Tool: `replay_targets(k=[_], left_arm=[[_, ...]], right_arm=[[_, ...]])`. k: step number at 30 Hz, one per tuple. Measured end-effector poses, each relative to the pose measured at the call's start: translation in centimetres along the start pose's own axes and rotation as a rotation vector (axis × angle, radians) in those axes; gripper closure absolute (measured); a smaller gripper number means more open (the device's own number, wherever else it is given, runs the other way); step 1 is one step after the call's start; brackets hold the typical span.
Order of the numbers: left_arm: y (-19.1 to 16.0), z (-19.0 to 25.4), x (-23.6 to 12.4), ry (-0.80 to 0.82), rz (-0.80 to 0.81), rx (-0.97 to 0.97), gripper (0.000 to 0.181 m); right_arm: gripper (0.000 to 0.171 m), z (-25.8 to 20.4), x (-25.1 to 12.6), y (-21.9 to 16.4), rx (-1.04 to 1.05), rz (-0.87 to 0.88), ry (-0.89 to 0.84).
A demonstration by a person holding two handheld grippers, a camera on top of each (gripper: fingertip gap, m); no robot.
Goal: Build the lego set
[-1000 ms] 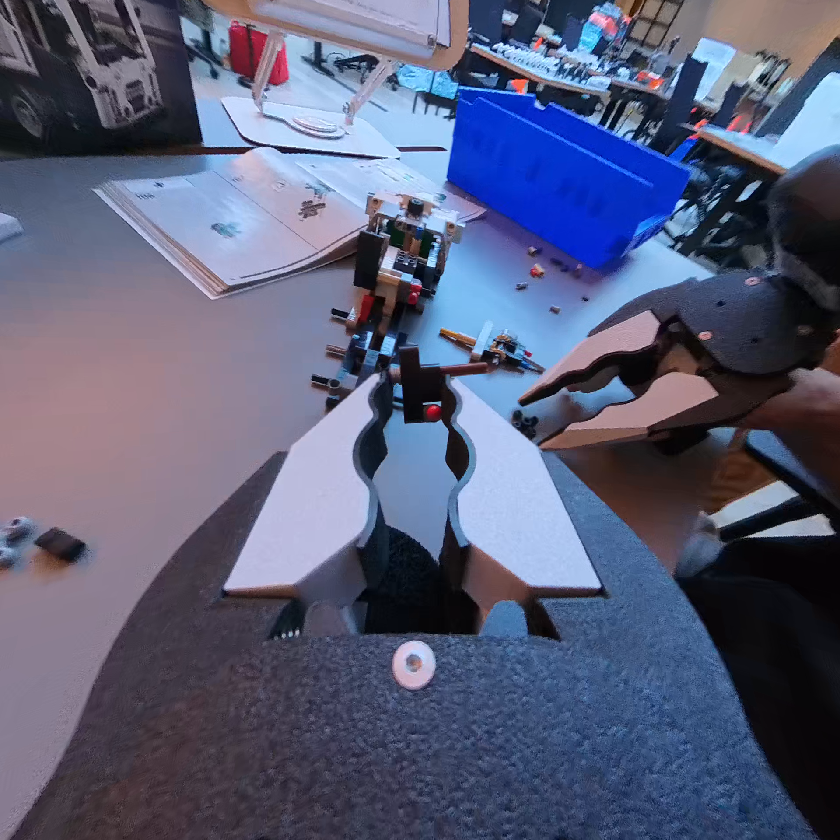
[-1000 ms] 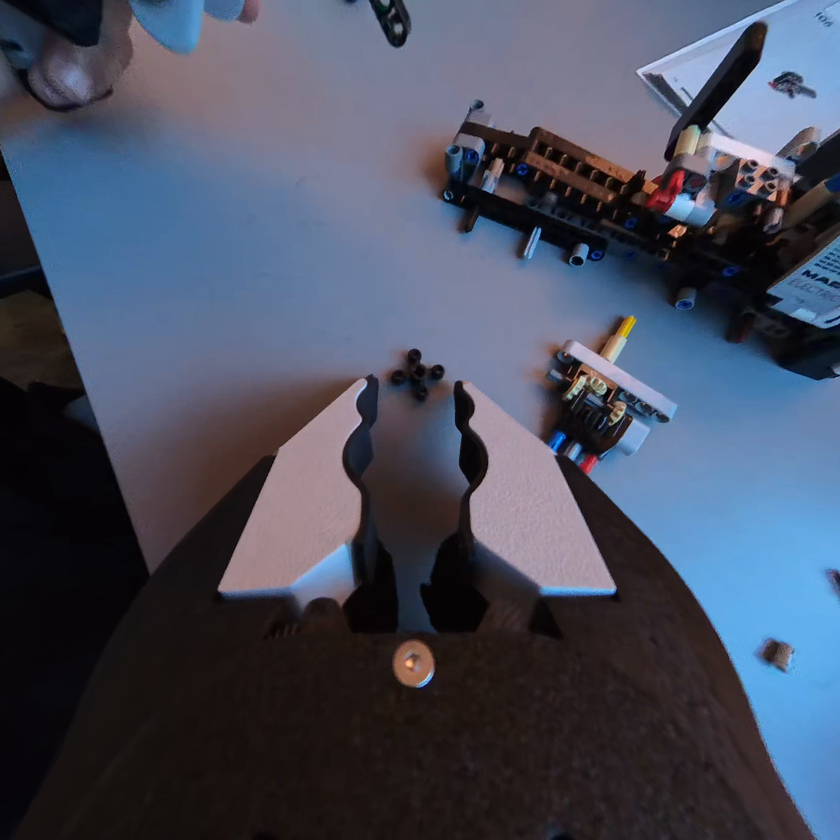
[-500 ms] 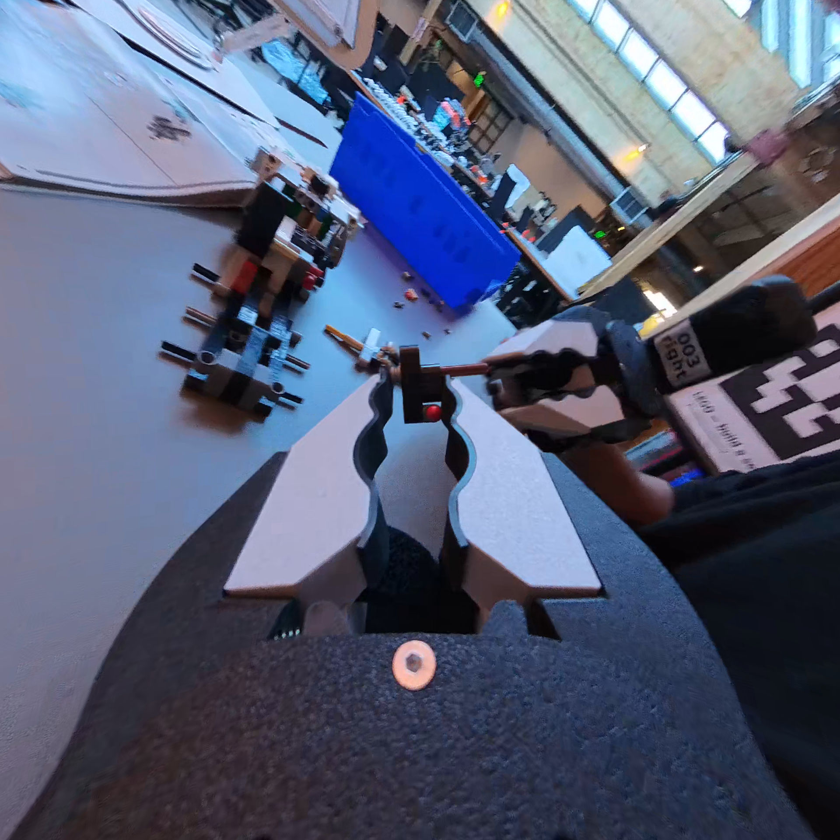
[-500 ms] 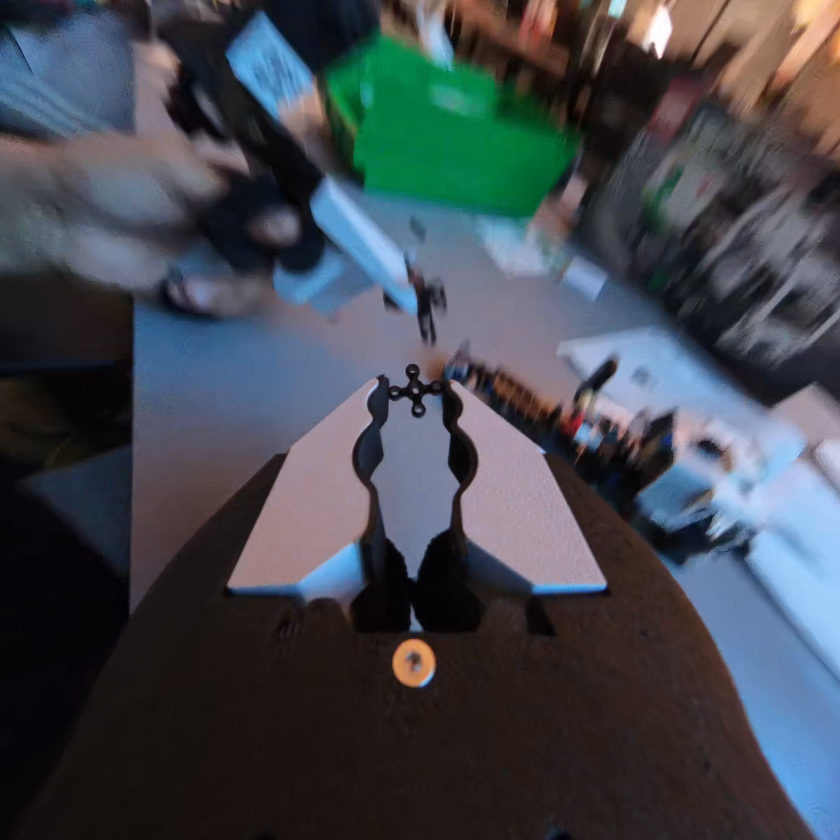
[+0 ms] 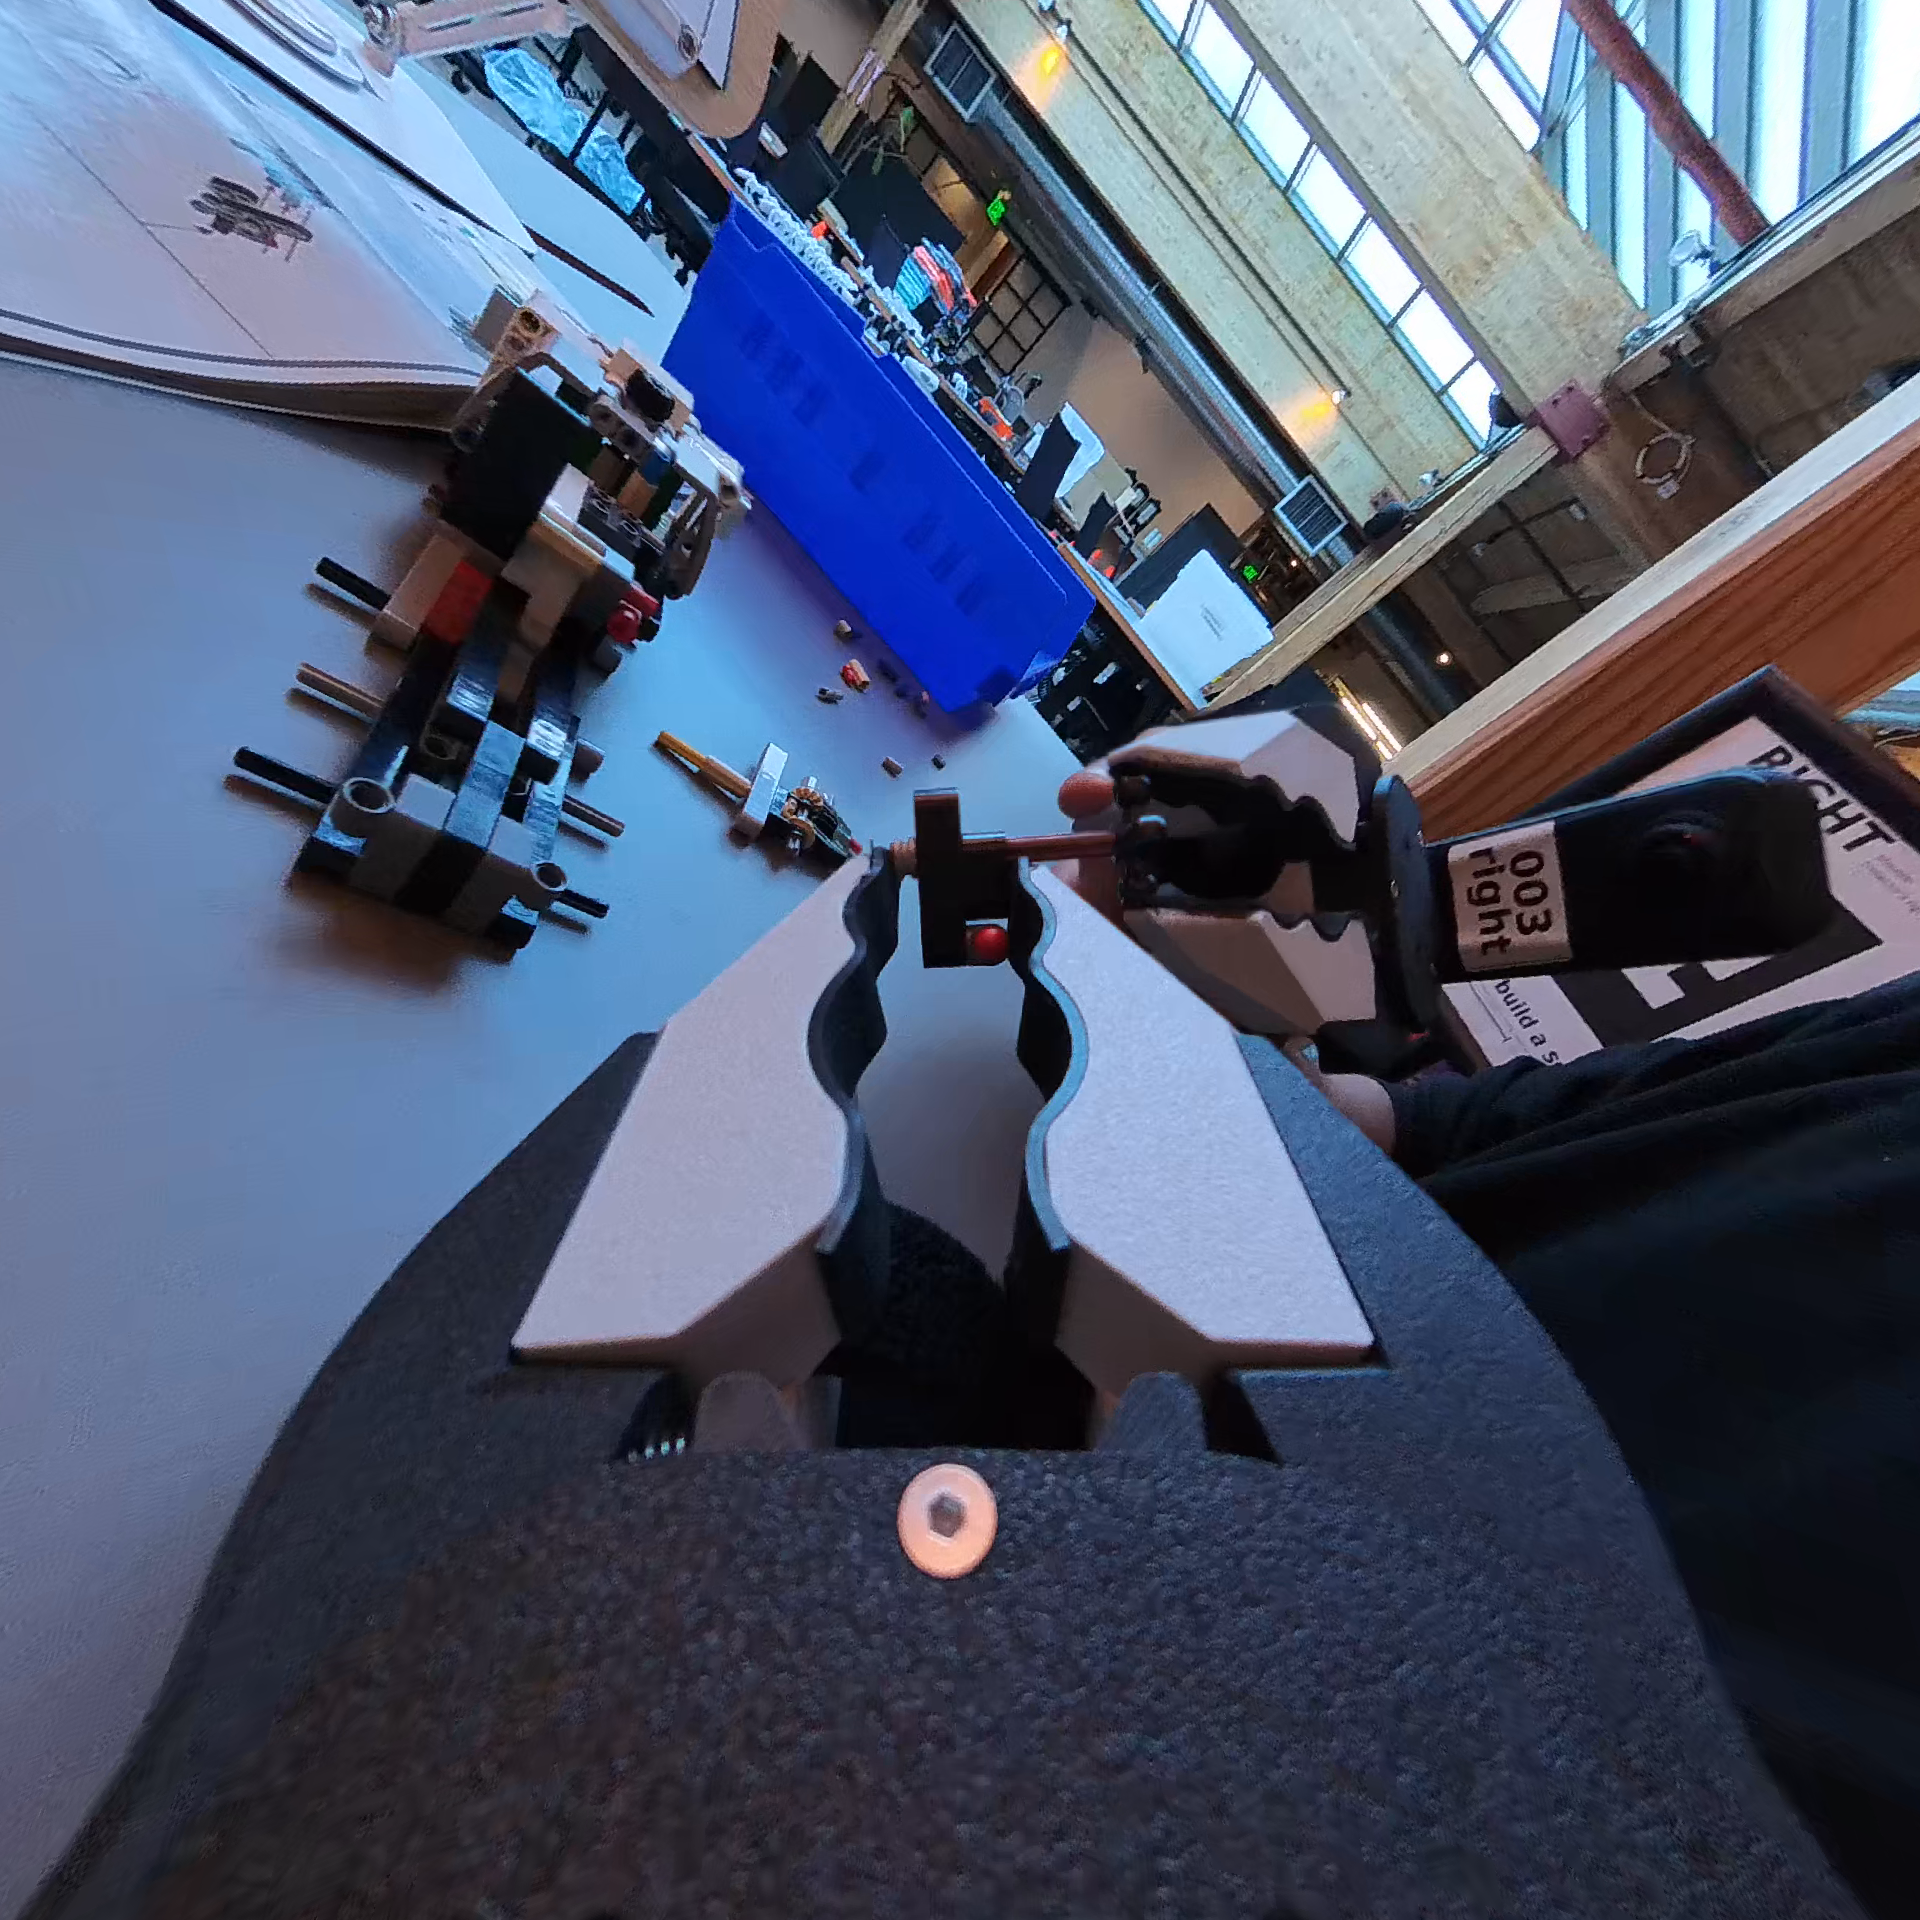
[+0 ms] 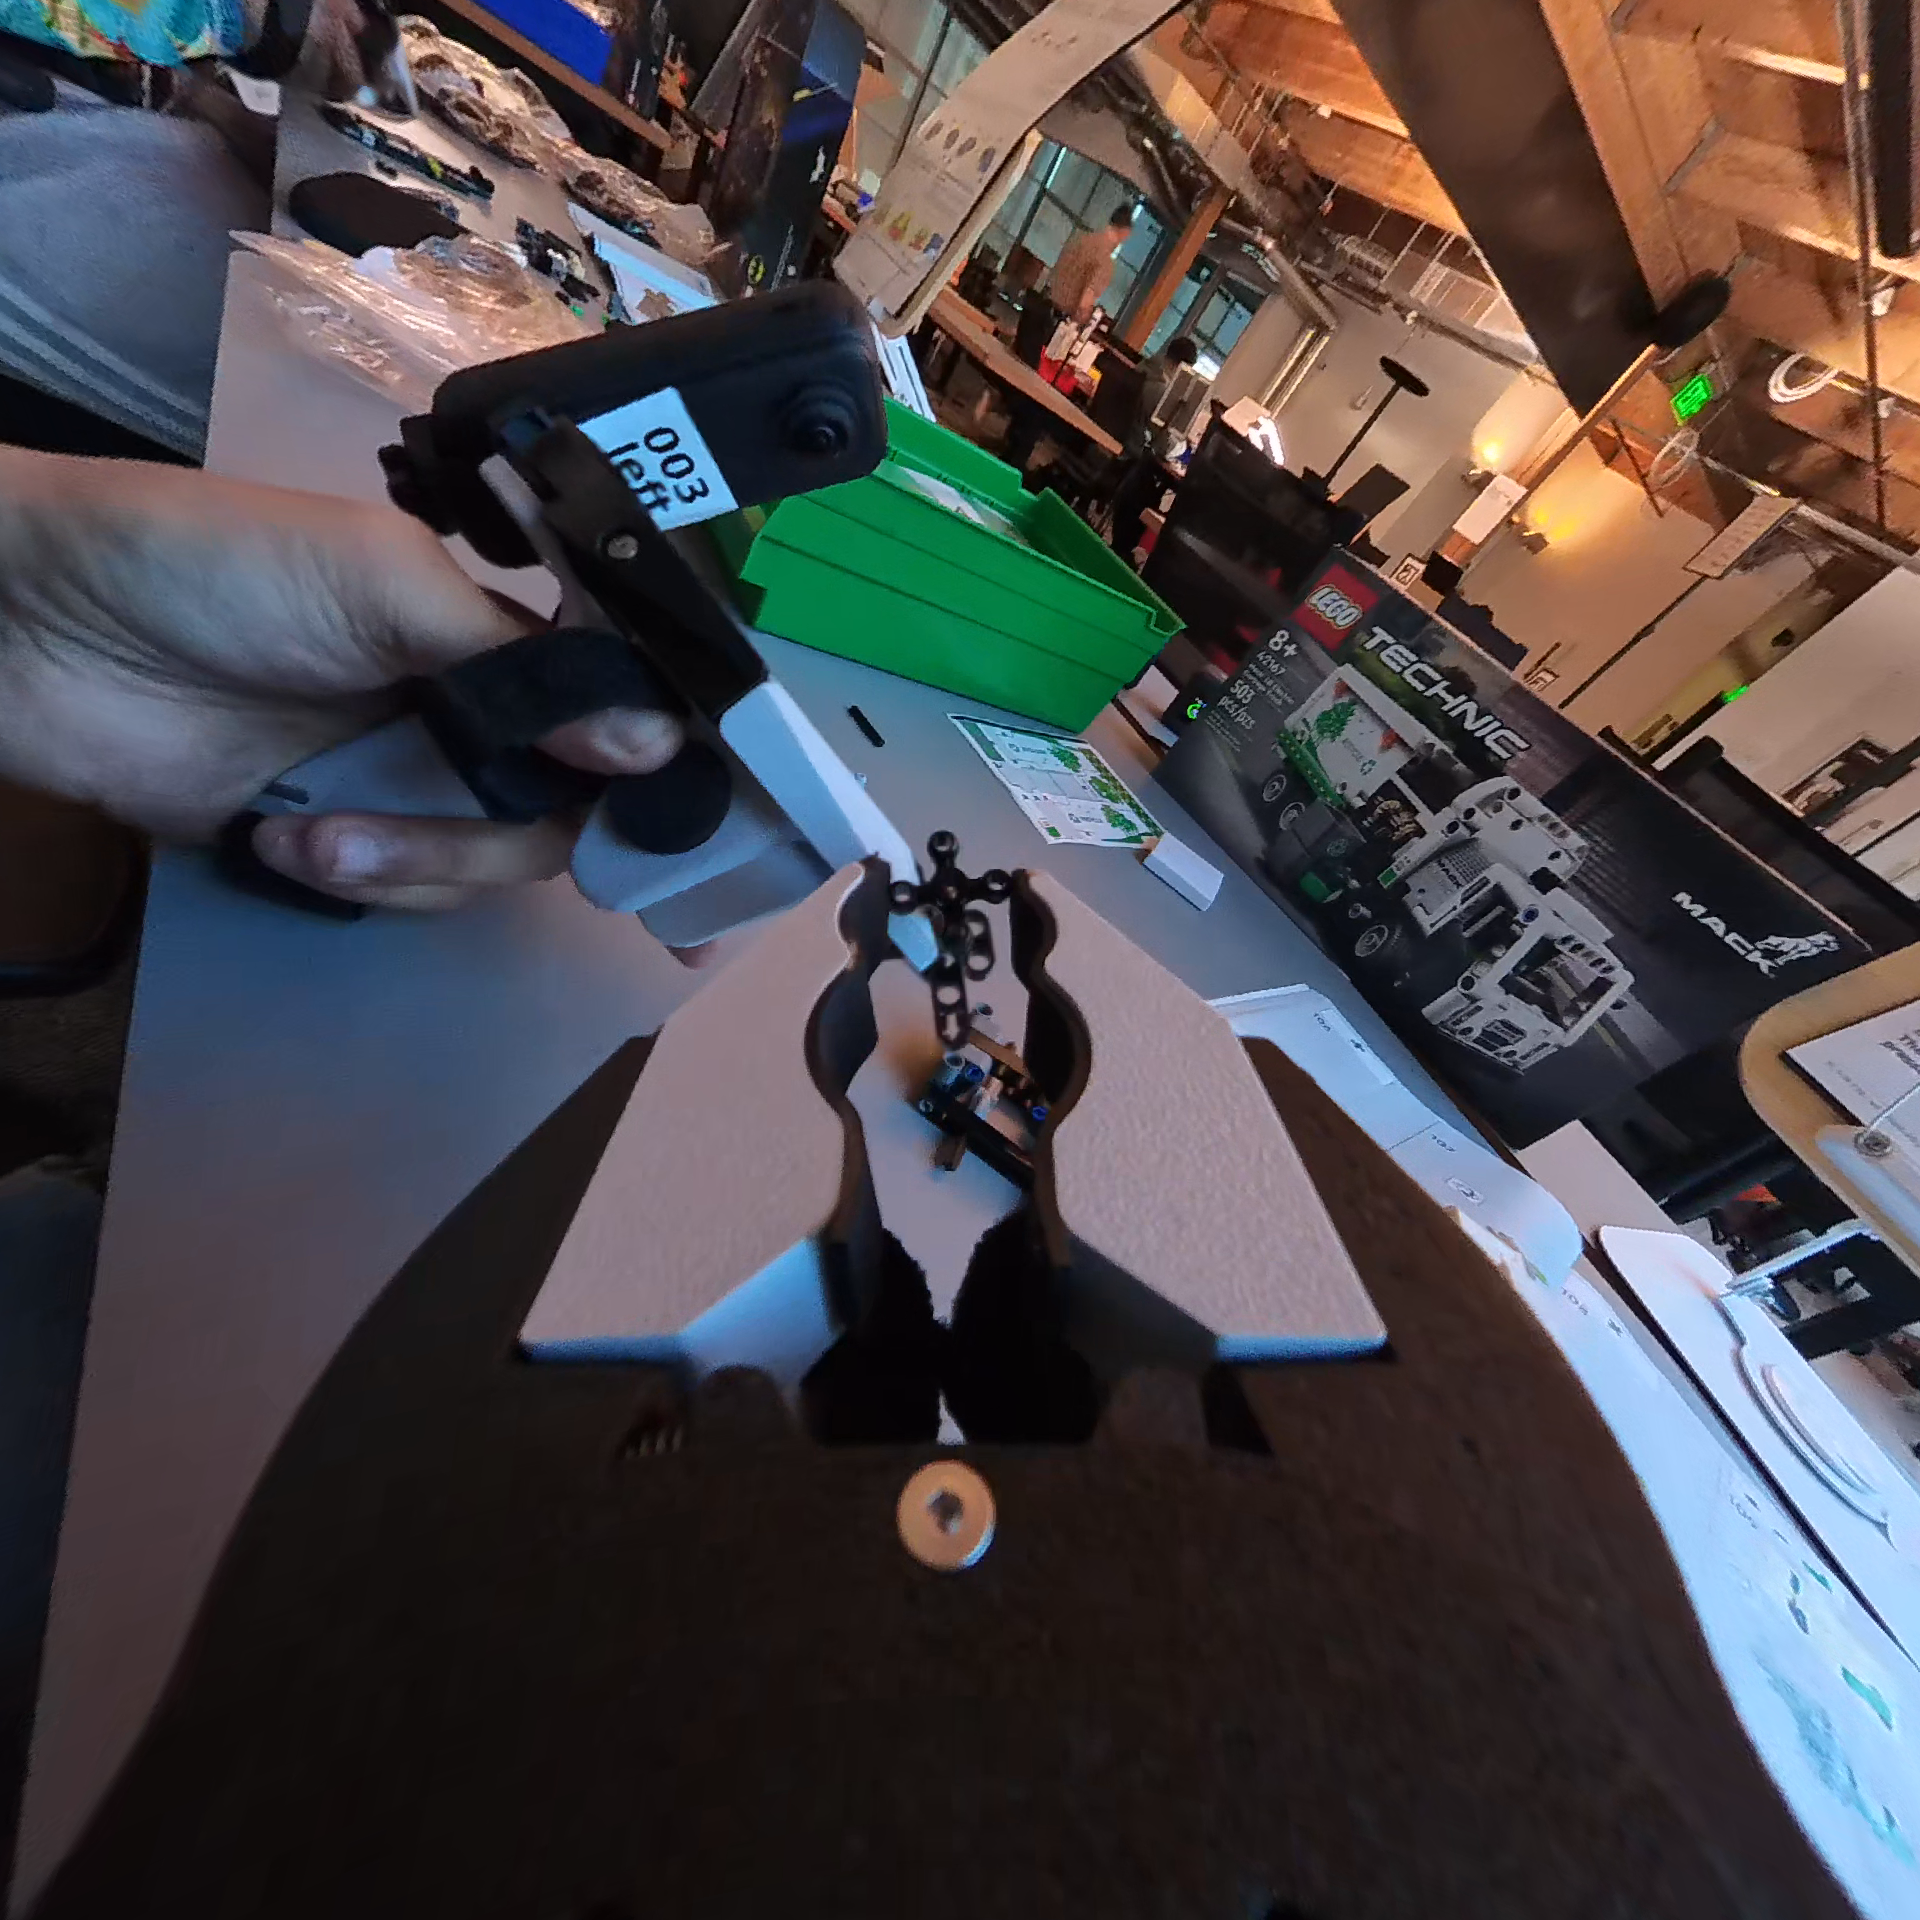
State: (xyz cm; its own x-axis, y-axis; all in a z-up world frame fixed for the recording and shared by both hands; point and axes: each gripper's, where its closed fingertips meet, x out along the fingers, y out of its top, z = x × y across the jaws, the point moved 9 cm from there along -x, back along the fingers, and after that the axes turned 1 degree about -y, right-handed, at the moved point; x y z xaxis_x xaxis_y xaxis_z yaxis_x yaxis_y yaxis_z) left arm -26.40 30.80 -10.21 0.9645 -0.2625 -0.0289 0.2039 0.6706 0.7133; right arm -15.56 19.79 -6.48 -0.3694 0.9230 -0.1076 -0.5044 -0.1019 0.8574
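Observation:
My left gripper is shut on a small black beam that has a red pin and a brown axle sticking out to the right. My right gripper is shut on a black cross-shaped piece. It holds the piece at the free end of that axle, and shows in the left wrist view. Both are held above the table. The left gripper's white fingers meet mine in the right wrist view. The half-built Lego model stands on the grey table.
A small sub-assembly and loose pieces lie near a blue bin. The open instruction booklet lies behind the model. Green bins, the set's box and a sticker sheet are at the far side. My two grippers' fingertips are within a few centimetres of each other.
My right gripper closed on the black cross piece on the table, lifted it and brought it to the axle end. My left gripper tilted, still holding its beam.

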Motion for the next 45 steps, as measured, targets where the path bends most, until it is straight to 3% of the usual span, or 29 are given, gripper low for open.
replay_targets(k=[26,38,45], left_arm=[[0.2,-0.3,-0.5,-0.002,0.064,-0.047,0.163],[0.1,0.4,-0.6,0.055,0.112,0.045,0.164],[0.2,0.2,-0.6,-0.063,0.085,-0.046,0.164]], right_arm=[[0.149,-0.7,1.2,0.3,0.196,0.024,-0.112],[0.148,-1.2,1.1,0.1,0.224,0.075,-0.152],[0.149,-1.4,0.9,0.4,0.148,0.118,-0.157]])
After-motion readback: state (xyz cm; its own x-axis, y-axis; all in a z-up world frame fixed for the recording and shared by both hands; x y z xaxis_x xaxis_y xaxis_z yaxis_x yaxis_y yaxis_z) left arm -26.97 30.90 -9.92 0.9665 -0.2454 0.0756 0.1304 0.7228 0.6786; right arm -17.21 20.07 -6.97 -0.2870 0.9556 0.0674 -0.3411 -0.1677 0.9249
